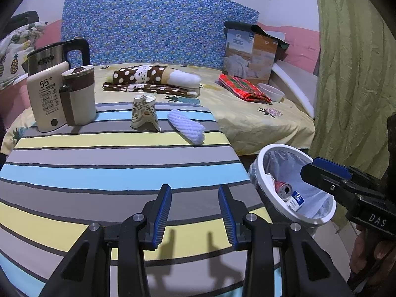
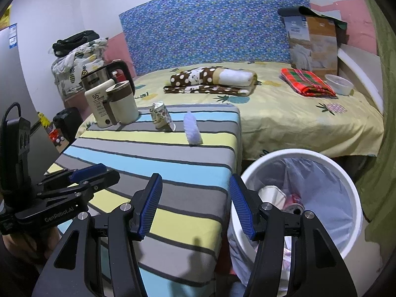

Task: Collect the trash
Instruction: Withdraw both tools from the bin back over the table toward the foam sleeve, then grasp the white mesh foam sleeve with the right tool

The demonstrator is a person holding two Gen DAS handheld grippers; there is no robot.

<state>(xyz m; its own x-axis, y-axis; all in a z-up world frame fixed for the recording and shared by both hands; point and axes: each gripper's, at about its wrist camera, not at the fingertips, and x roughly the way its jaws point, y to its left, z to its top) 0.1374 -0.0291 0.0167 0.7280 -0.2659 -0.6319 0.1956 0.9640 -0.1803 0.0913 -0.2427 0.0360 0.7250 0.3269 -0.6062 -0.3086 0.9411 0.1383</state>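
A crushed patterned paper cup [image 1: 144,112] [image 2: 162,116] and a crumpled white plastic bottle [image 1: 186,126] [image 2: 192,131] lie at the far end of the striped table [image 1: 123,173] [image 2: 173,158]. The white bin [image 1: 329,219] [image 2: 351,198] with a plastic liner stands right of the table; a red can [image 1: 284,189] [image 2: 294,204] and other trash lie inside. My left gripper [image 1: 195,193] hangs open over the table's near part, nothing between its fingers. My right gripper [image 2: 195,183] is open too, empty, over the table's right edge beside the bin.
A cream mug [image 1: 79,96] [image 2: 122,104], a white device marked 55 [image 1: 47,99] and a steel kettle [image 1: 57,54] stand at the table's far left. Behind is a bed [image 1: 259,116] with folded cloths, a red plaid cloth [image 1: 243,87], a bowl and a box.
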